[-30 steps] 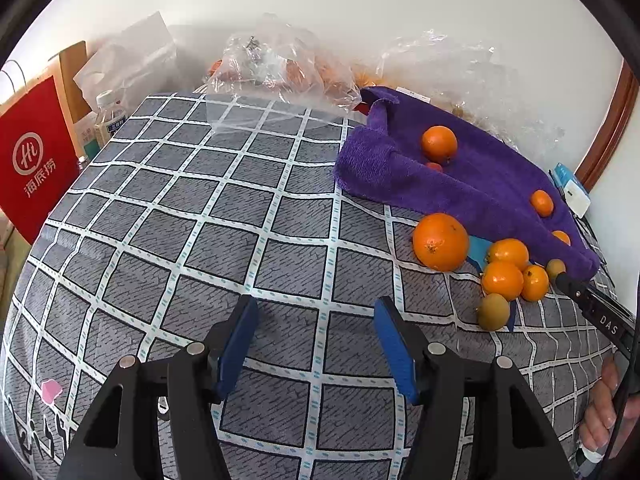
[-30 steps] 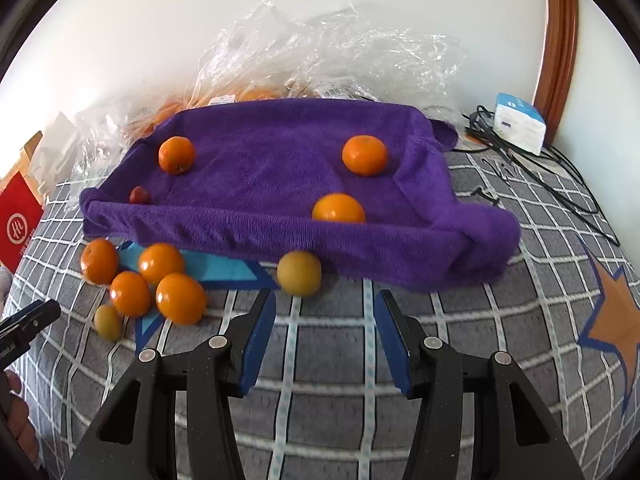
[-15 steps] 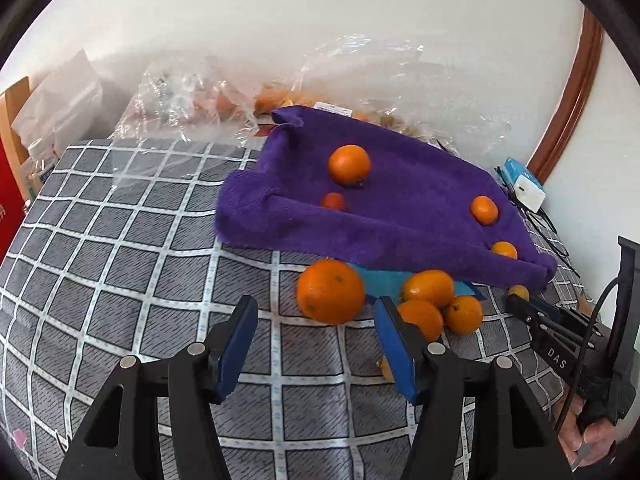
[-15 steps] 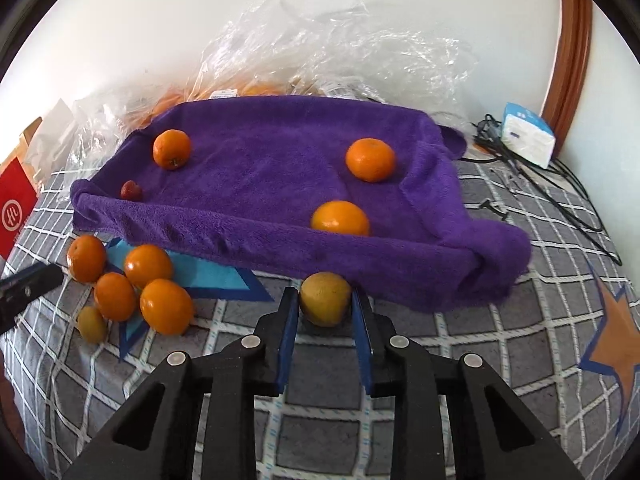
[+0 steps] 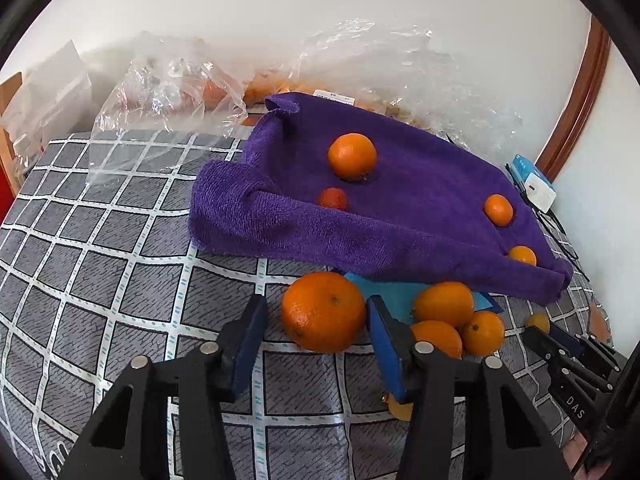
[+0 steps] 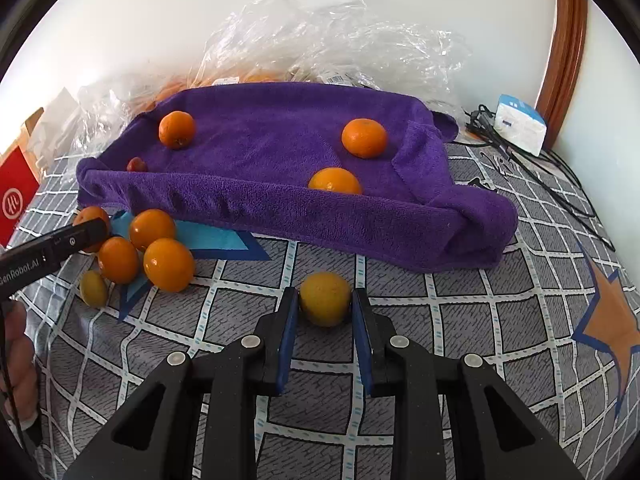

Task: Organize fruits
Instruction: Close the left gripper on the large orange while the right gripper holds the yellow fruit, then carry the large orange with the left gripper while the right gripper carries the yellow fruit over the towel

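A purple towel tray (image 5: 400, 236) (image 6: 280, 208) holds three oranges and a small red fruit (image 5: 333, 199). My left gripper (image 5: 316, 320) is open, its fingers on either side of a large orange (image 5: 322, 312) on the checked cloth. More oranges (image 5: 444, 305) lie just to its right. My right gripper (image 6: 325, 304) is shut on a yellow-green fruit (image 6: 325, 298) in front of the towel. The left gripper's tip (image 6: 86, 232) shows at the left of the right wrist view, by the orange cluster (image 6: 168, 264).
Clear plastic bags (image 6: 328, 36) with more fruit lie behind the towel. A white and blue box (image 6: 520, 124) with cables sits at the right. A red bag (image 6: 16, 196) stands at the left. A small greenish fruit (image 6: 93, 289) lies by the cluster.
My left gripper moved right and forward until its open fingers came around the large orange. My right gripper moved forward and shut on the yellow-green fruit.
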Action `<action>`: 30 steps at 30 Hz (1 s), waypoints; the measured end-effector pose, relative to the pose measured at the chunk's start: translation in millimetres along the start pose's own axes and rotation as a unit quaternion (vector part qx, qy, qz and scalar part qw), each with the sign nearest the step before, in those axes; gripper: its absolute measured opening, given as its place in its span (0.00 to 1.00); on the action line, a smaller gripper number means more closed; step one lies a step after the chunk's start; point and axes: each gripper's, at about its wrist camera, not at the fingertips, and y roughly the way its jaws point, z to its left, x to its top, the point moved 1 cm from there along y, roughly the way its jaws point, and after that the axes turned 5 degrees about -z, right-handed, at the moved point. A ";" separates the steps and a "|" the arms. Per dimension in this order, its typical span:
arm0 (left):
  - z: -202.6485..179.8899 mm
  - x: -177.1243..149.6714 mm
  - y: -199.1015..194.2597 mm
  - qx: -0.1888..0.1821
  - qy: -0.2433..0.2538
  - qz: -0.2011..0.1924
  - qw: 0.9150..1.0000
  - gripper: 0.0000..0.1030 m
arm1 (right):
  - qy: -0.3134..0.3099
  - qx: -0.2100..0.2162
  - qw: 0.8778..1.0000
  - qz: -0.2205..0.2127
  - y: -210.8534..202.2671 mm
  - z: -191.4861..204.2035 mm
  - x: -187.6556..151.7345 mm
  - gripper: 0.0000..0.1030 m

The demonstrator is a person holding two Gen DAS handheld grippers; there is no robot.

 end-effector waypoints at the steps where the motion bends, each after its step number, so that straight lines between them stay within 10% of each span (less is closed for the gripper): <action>1: 0.1 0.1 0.1 0.002 -0.003 -0.002 1.000 0.39 | 0.003 -0.002 1.000 -0.001 0.3 -0.3 -1.1 0.26; 30: 5.7 1.8 -18.5 0.004 -0.050 -0.058 0.997 0.38 | 0.039 0.034 0.998 -0.036 -12.1 -10.1 -2.3 0.26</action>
